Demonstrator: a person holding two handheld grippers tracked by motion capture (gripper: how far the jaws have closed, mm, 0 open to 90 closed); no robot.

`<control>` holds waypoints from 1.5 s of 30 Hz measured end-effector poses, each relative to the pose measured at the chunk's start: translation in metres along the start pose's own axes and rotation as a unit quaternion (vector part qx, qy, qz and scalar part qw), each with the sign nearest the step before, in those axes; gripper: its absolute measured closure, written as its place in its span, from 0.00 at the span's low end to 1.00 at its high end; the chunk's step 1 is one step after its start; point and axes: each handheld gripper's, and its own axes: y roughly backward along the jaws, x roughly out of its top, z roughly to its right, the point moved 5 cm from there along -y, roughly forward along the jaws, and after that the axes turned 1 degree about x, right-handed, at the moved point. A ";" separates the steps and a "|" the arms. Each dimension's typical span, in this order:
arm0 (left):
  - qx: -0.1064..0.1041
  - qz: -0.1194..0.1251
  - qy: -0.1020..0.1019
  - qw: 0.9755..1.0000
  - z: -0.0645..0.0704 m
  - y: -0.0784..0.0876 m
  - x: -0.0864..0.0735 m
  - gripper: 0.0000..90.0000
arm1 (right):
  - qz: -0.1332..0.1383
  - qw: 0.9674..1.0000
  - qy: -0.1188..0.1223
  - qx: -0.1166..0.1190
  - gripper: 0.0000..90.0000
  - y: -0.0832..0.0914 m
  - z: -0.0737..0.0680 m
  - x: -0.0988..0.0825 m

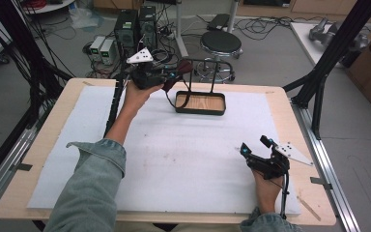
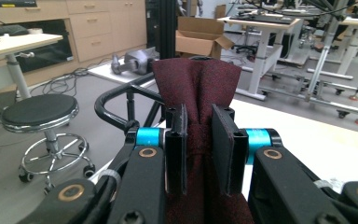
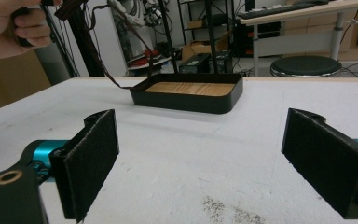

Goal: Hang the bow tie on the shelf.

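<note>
Upper centre of the high view, left hand-held gripper (image 1: pixel 174 75) pinches the limp maroon cloth (image 2: pixel 196 93): soft, light, bunch-grip it; right hand-held gripper (image 1: pixel 256 151) gapes empty

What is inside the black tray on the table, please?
The tray shows a bare wooden floor, plus the tail of the dark red cloth held by the left gripper. Its near wall hides the front strip.

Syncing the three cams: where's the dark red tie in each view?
High view: the dark red tie is upper centre, hanging from the left gripper down towards the black tray.
Left gripper view: centre, pinched between the jaws.
Right gripper view: top left, a thin strip trailing to the tray's left end.
Shared landmark: the tray's upright rack.
</note>
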 end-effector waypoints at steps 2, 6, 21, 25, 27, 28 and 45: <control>0.002 0.002 0.002 1.000 -0.002 -0.003 0.002 0.84 | 0.000 1.000 0.000 0.000 0.11 0.000 0.000 0.000; 0.007 0.005 0.005 1.000 -0.006 -0.009 0.004 0.84 | 0.000 1.000 -0.001 0.000 0.11 0.000 0.000 0.000; 0.039 -0.002 0.016 0.999 -0.030 -0.016 0.002 0.84 | -0.001 1.000 -0.005 0.002 0.11 0.000 0.000 0.000; 0.044 -0.005 0.027 0.999 -0.036 -0.015 -0.001 0.84 | 0.000 1.000 -0.004 0.003 0.11 -0.001 0.001 0.000; 0.043 -0.007 0.030 0.999 -0.037 -0.015 -0.002 0.83 | 0.001 1.000 -0.003 0.003 0.11 0.000 0.000 0.000; 0.045 -0.010 0.028 0.999 -0.038 -0.014 -0.003 0.83 | 0.000 1.000 -0.003 0.003 0.11 0.000 0.001 0.000; 0.063 -0.023 0.037 0.997 -0.048 -0.011 -0.013 0.83 | -0.001 1.000 -0.002 0.004 0.11 -0.001 0.001 0.000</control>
